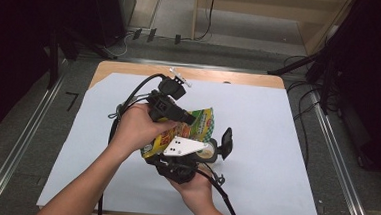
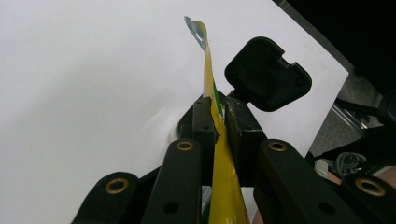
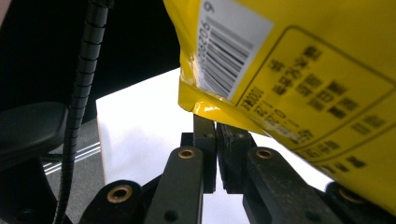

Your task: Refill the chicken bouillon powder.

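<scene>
grippers (image 2: 216, 116) (image 3: 216, 135) clamped on yellow packet (image 1: 197, 128)

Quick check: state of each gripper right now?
Left gripper: closed on the yellow printed plastic snack bag.
Right gripper: closed on the same bag's edge.

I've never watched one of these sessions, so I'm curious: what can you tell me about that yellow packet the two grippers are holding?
The yellow packet is a flat, glossy pouch, plastic film by the look of it, with green and red print on one face and a white barcode label plus dark text on the other. It is held up off the white table sheet. The left gripper pinches one thin edge; the right gripper is shut on a sealed bottom corner. A black tool head stands close behind it.
</scene>
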`<state>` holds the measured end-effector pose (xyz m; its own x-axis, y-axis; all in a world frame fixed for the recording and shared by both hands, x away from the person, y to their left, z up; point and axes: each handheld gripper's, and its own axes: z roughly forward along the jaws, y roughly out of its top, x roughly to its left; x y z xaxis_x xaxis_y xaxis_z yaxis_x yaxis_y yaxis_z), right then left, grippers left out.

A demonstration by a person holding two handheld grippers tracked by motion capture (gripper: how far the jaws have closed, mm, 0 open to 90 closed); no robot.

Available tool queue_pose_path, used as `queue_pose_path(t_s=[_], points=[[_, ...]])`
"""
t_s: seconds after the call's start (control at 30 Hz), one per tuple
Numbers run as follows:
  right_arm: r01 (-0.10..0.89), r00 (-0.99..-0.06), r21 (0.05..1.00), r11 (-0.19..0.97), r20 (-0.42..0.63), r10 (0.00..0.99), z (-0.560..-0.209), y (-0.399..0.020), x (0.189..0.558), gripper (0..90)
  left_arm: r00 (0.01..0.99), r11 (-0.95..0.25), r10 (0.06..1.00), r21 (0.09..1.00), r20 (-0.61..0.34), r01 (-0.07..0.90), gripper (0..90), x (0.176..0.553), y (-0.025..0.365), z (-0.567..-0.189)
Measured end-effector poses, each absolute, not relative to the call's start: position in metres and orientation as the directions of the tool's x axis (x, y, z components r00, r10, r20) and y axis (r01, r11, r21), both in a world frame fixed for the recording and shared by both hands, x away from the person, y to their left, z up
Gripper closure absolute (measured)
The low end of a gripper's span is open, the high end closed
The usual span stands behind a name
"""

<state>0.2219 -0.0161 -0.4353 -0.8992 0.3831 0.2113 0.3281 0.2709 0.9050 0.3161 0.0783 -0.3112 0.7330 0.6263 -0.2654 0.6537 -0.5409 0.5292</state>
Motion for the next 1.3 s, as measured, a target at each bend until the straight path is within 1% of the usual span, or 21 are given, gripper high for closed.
queue_pose_path(t_s=[0.3, 0.5, 0.67, 0.87, 0.93, 1.3], points=[[0.304, -0.896, 0.910, 0.281, 0.173, 0.409, -0.438, -0.017, 0.227, 88.7, 0.743, -0.540, 0.624, 0.554, -0.240, 0.633, 83.8, 0.317, 0.076, -0.312], [0.304, -0.891, 0.911, 0.280, 0.167, 0.422, -0.440, -0.015, 0.226, 88.7, 0.744, -0.535, 0.624, 0.563, -0.239, 0.630, 83.9, 0.315, 0.078, -0.313], [0.287, -0.890, 0.913, 0.290, 0.143, 0.433, -0.443, -0.013, 0.223, 88.6, 0.746, -0.531, 0.620, 0.569, -0.246, 0.628, 84.0, 0.311, 0.081, -0.315], [0.292, -0.884, 0.917, 0.272, 0.150, 0.442, -0.446, -0.012, 0.220, 88.2, 0.747, -0.530, 0.615, 0.570, -0.250, 0.627, 84.1, 0.307, 0.081, -0.315], [0.306, -0.882, 0.915, 0.263, 0.169, 0.440, -0.447, -0.013, 0.219, 88.2, 0.748, -0.532, 0.615, 0.569, -0.247, 0.626, 84.1, 0.305, 0.080, -0.315], [0.304, -0.885, 0.913, 0.272, 0.164, 0.436, -0.447, -0.012, 0.217, 88.2, 0.741, -0.517, 0.617, 0.574, -0.265, 0.635, 84.0, 0.304, 0.084, -0.316]])
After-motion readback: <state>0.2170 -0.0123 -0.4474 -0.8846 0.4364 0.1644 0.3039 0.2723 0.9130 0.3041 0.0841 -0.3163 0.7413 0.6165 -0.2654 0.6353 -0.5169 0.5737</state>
